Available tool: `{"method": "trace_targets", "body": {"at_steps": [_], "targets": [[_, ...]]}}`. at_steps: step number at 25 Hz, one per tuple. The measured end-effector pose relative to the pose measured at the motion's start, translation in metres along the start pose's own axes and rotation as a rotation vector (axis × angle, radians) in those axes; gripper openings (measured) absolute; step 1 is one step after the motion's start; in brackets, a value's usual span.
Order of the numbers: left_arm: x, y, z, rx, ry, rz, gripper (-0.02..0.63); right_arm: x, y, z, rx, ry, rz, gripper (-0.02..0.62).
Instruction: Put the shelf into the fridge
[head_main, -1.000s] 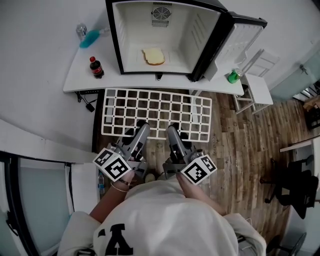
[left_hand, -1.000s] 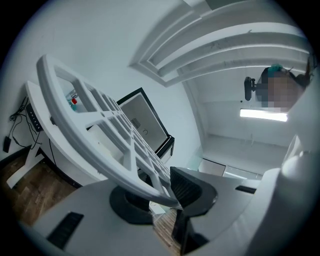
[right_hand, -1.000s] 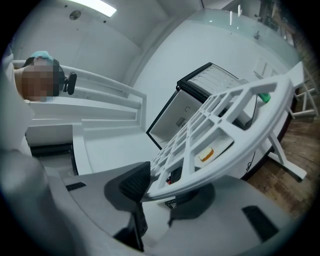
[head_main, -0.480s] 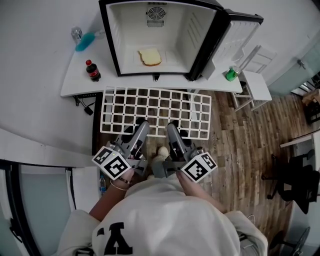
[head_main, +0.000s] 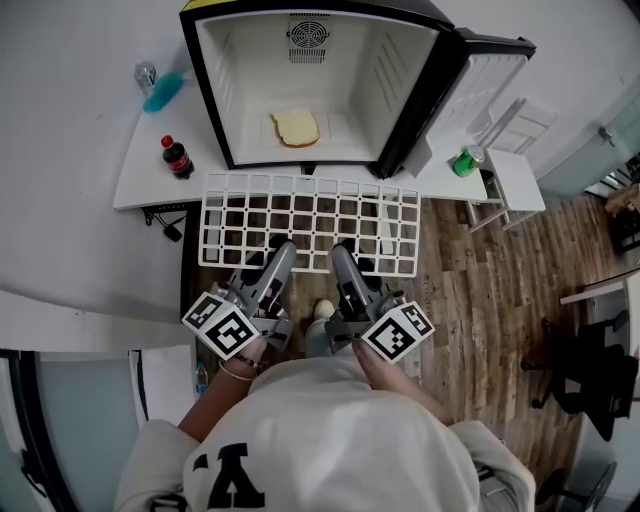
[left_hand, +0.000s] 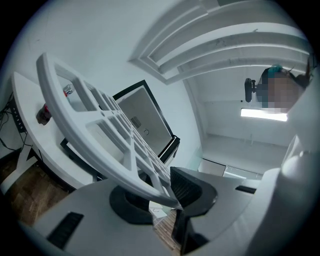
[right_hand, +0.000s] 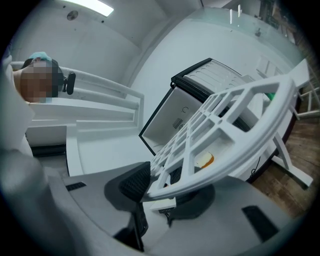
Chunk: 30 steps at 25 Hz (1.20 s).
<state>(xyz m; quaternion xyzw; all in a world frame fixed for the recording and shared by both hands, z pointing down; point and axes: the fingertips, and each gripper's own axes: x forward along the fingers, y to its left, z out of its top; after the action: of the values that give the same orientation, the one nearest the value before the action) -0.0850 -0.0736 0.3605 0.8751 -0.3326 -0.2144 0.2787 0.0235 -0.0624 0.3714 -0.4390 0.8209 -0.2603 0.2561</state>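
Note:
A white grid shelf is held level in front of the open mini fridge, its far edge close to the fridge's lower front. My left gripper is shut on the shelf's near rim left of middle, and my right gripper is shut on the near rim right of middle. In the left gripper view the shelf runs away from the jaws toward the fridge. The right gripper view shows the shelf clamped at its rim, with the fridge beyond. A slice of bread lies on the fridge floor.
The fridge stands on a white table with its door swung open to the right. A cola bottle and a blue bottle stand left of the fridge, a green can to its right. A small white stand is at the right.
Both grippers have carried the shelf forward, so its far edge now lies nearer the fridge opening. The grip on the near rim is unchanged.

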Motion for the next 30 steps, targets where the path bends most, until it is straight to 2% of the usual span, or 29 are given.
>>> {"method": "trace_targets", "body": {"at_steps": [14,30], "targets": [[0.091,0.065,0.028,-0.004,-0.044,0.077,0.092,0.095,-0.071,0.032,0.047,0.082,0.055,0.130],[0.120,0.109,0.031,-0.037,-0.068,0.158,0.094,0.135,-0.106,0.025,0.103,0.165,0.064,0.130]]}}
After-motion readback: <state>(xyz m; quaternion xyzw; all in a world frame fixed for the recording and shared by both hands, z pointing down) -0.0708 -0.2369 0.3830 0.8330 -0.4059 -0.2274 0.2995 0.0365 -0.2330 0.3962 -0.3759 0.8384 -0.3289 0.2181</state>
